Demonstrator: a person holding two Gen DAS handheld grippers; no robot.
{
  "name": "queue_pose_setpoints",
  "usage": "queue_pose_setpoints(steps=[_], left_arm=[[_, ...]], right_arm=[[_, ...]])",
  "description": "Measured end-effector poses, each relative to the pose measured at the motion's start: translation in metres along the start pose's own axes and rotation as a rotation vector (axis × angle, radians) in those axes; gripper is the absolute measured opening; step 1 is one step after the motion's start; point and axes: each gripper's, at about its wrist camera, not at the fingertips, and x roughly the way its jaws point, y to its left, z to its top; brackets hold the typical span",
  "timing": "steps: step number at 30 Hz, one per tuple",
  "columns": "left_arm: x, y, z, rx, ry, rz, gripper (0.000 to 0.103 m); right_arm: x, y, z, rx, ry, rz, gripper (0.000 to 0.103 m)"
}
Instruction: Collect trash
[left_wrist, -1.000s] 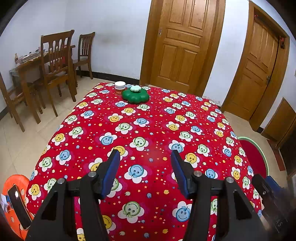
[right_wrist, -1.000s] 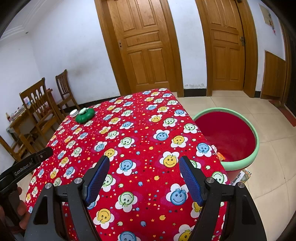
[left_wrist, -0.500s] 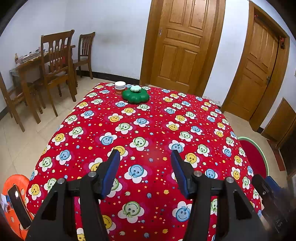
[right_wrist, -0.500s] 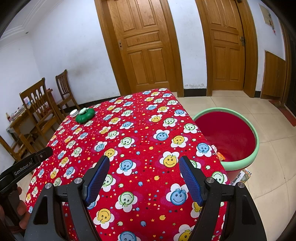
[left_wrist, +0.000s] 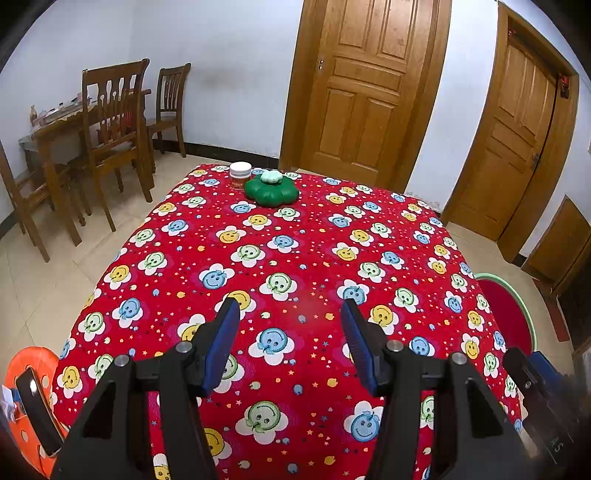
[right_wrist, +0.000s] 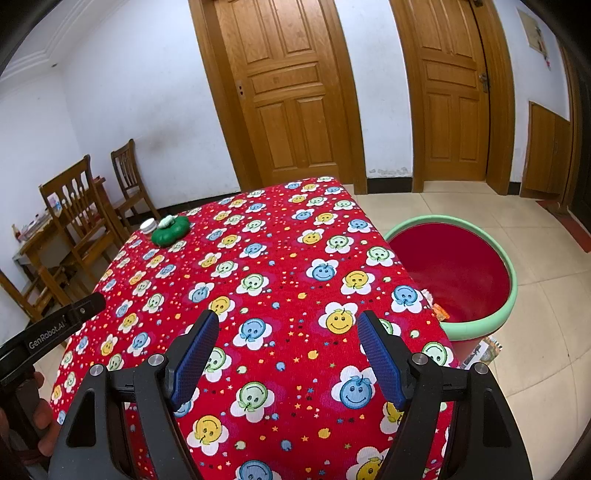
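A table with a red smiley-flower cloth fills both views. At its far end stand a green flower-shaped container with a pale lid and a small white-lidded jar; both also show in the right wrist view, the container and the jar. A red basin with a green rim stands on the floor to the table's right, with some scraps at its near edge. My left gripper is open and empty above the near cloth. My right gripper is open and empty too.
Wooden chairs and a wooden table stand at the left wall. Two wooden doors lie behind. An orange stool with a phone stands at the near left. The basin rim shows at the right.
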Motion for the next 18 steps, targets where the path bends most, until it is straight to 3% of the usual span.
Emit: queue_pose_setpoints(steps=[18], left_arm=[[-0.0028, -0.002, 0.0021, 0.003, -0.009, -0.001, 0.057]], right_arm=[[-0.0008, -0.0002, 0.0015, -0.001, -0.005, -0.001, 0.078]])
